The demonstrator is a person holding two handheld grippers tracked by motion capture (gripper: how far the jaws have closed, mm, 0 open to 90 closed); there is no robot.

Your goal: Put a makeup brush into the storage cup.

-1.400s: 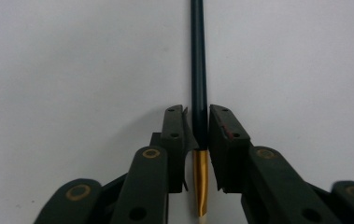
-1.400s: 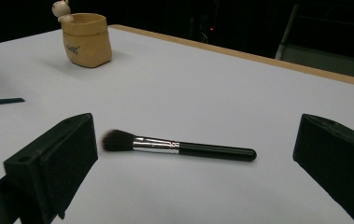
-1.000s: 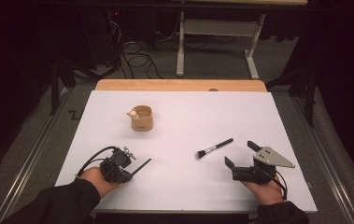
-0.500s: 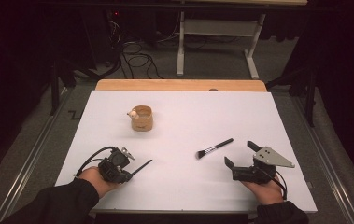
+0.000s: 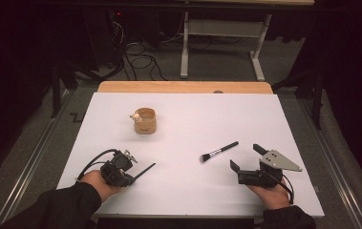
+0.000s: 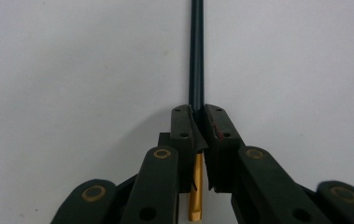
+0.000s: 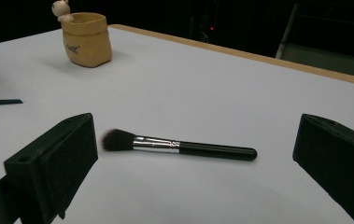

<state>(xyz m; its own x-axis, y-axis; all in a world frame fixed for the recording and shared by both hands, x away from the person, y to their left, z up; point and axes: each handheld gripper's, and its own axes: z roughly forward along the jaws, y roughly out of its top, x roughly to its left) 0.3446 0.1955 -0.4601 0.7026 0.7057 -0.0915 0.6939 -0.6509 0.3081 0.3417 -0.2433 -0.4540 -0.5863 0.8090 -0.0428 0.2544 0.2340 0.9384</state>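
High view showed a white table (image 5: 264, 119) with two hand-held grippers near its front edge. Left gripper (image 5: 143, 170) lay low on the near left, jaws clamped on a thin dark stick (image 5: 145, 169) that poked out toward table centre. Left gripper view confirmed the clamp: pads (image 6: 183, 135) pressed on the dark stick (image 6: 196, 56), a gold-coloured end (image 6: 195, 196) showing behind the jaws; the far tip was cut off by the top edge. What kind of tool the stick was could not be made out.

Right gripper (image 5: 247, 157) sat at the near right with jaws spread wide and nothing between them, the grey plate on top. Makeup brush (image 5: 219, 151) lay flat on the table just ahead and left of it, bristles toward the person, apart from both grippers. Right gripper view placed the brush (image 7: 179, 145) between the two spread jaws but beyond them, untouched.

Tan cup (image 5: 145, 120) stood upright at mid-left, well apart from both hands, a small pale figure on its rim (image 7: 62, 9); the print on its side was too small to read. Both forearms were cut off at the bottom edge.
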